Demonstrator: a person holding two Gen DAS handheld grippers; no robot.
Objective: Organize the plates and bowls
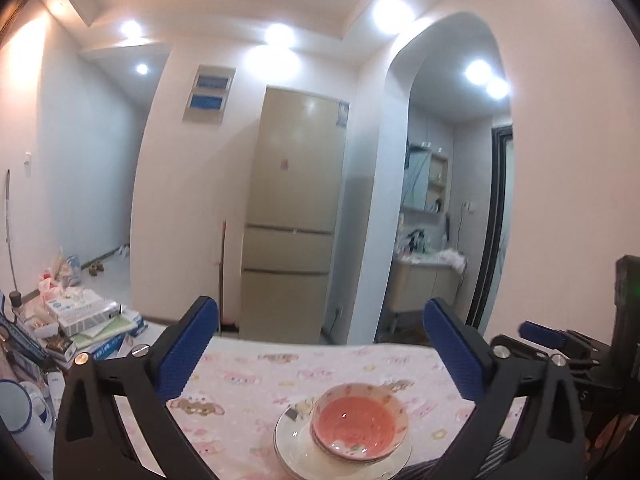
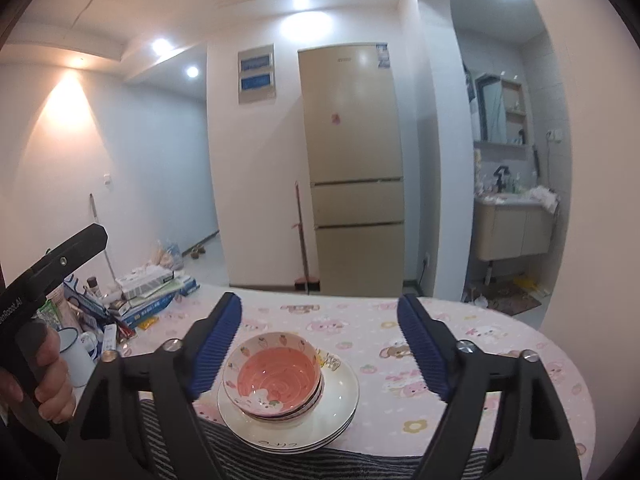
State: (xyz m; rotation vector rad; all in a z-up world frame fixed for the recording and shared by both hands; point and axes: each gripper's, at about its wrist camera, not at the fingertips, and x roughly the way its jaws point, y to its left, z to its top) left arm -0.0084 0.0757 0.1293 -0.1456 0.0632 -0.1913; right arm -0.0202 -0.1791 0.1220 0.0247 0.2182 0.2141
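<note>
1. Our left gripper (image 1: 320,346) and right gripper (image 2: 320,344) hang released, holding nothing.
2. Bowls (image 2: 273,376) sit nested on stacked plates (image 2: 340,396), near the table (image 2: 500,344) edge — compact, looks done.

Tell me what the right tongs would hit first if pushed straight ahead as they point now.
Probably nothing close: the open right tongs point across the table, above the stacked bowls, toward the distant fridge. Depth is uncertain.

We see a bright room lit by round ceiling spotlights (image 1: 280,34) that bloom into white glare. Both fisheye views bend the walls strongly and go dark at the corners. The left picture looks slightly soft and hazy.
</note>
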